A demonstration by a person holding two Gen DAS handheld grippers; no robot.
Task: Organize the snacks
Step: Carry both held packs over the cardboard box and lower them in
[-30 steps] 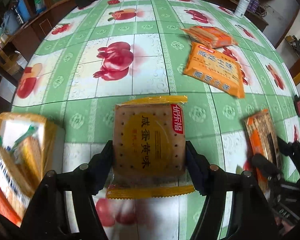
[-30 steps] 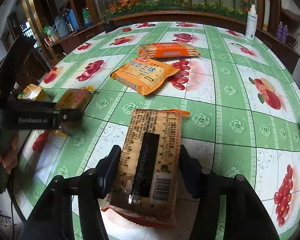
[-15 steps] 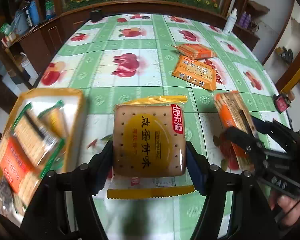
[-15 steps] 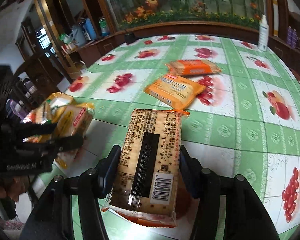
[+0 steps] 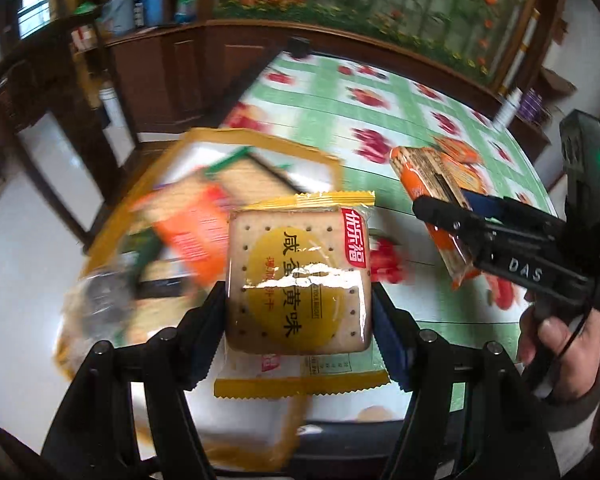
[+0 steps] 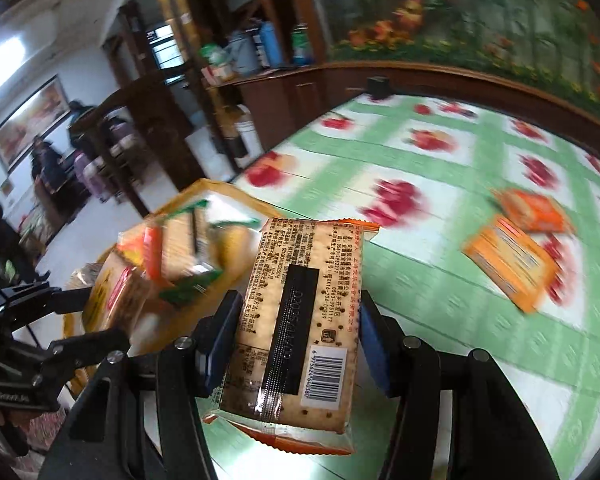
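While both packs hang above the box (image 5: 256, 144), we note: left gripper (image 5: 300, 312) clamped on yellow cracker pack (image 5: 300, 280) — right gripper (image 6: 296, 332) clamped on barcode cracker pack (image 6: 300, 320), just beside it.

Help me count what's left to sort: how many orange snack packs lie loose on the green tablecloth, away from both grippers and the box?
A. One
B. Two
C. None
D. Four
B: the right wrist view shows two orange packs lying loose on the tablecloth, side by side, while each gripper holds its own cracker pack.
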